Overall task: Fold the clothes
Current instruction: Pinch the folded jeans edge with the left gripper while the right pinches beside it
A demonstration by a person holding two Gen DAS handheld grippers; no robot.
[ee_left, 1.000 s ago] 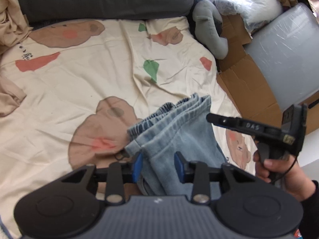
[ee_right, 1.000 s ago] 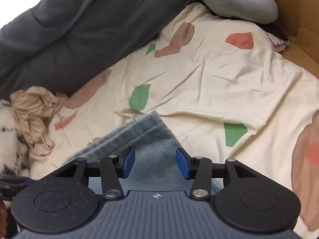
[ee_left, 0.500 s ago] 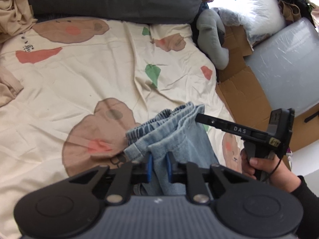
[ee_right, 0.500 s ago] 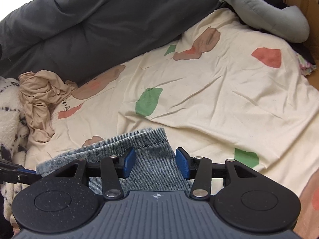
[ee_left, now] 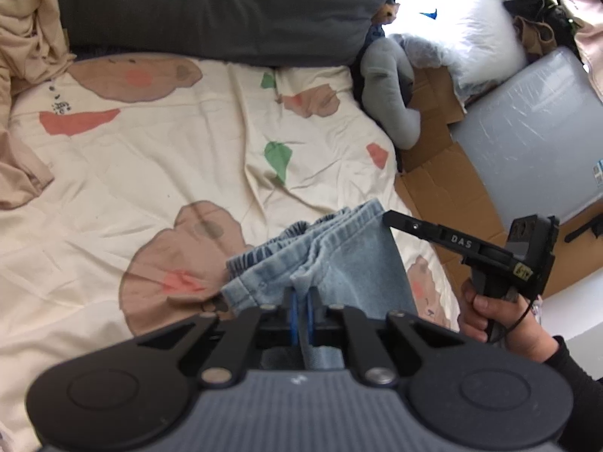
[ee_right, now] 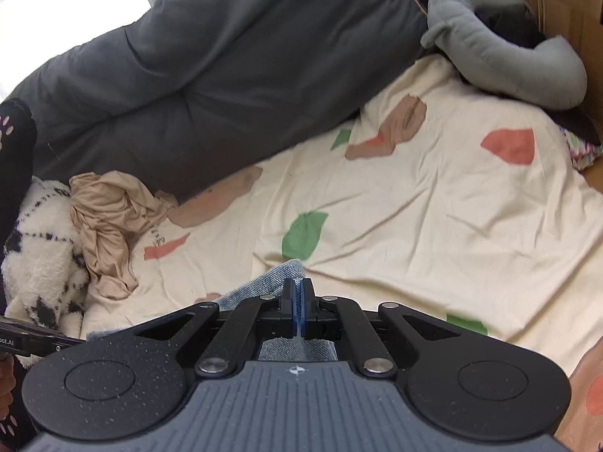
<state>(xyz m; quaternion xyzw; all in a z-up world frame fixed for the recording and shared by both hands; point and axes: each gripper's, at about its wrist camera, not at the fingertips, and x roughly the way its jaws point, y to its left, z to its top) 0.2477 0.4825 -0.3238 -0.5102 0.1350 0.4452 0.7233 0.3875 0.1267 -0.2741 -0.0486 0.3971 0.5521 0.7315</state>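
Light blue jeans, folded over with the elastic waistband outermost, are held up off a cream patterned bedsheet. My left gripper is shut on a fold of the denim near the waistband's left end. In the left wrist view my right gripper, held by a hand, reaches in from the right and grips the jeans' far corner. The right wrist view shows my right gripper shut on a denim edge, with the fabric running back under it.
A crumpled beige garment lies at the sheet's left, beside a fluffy white-and-black throw. A dark grey duvet lines the back. A grey plush, cardboard and a wrapped grey slab lie to the right.
Both grippers have closed on the jeans, the left first and then the right. The waistband now hangs bunched between them, a little higher off the sheet.
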